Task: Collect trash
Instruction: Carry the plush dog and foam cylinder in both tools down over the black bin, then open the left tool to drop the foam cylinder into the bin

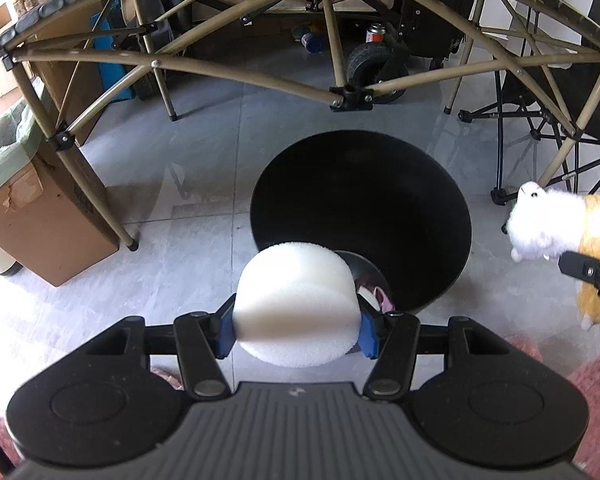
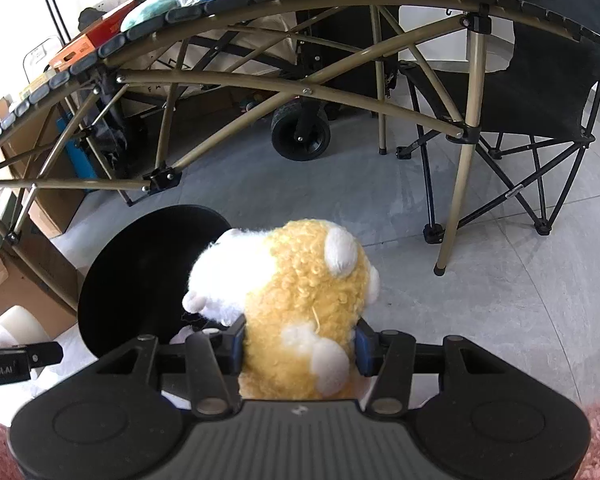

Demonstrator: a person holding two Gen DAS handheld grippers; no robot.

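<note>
I am holding a white foam cylinder (image 1: 296, 304) in my left claw (image 1: 298, 326), the blue pads (image 1: 225, 334) pressing on its curved side from left and right. The cylinder is short and thick, and its axis is running forward along the claw and slightly upward in the left wrist view, so one flat round face is pointing toward the black bin (image 1: 360, 220) and the other back toward me. It is hanging just at the near rim of the bin, partly over the opening, and well clear of the grey tiled floor (image 1: 160, 184). Down inside the bin, past the foam's right edge, I am seeing some pale and pinkish scraps (image 1: 374, 294), too small to make out.

My right claw (image 2: 300, 346) is gripping a plush toy (image 2: 296, 300), yellow-orange with white patches, squeezed at its lower body between the two blue pads (image 2: 365, 350). The toy's long axis is running away from me along the claw, with the white snout end tipping left toward the bin (image 2: 140, 276). The toy is hanging just to the right of the bin's rim, beside it rather than over its opening as far as I can tell.

Behind the bin a folding table (image 2: 260, 0) with tan crossed legs is standing, a black camping chair (image 2: 540, 80) to its right and a cardboard box (image 1: 48, 216) to its left. A pink rug (image 1: 588, 396) is showing at the lower edge.
</note>
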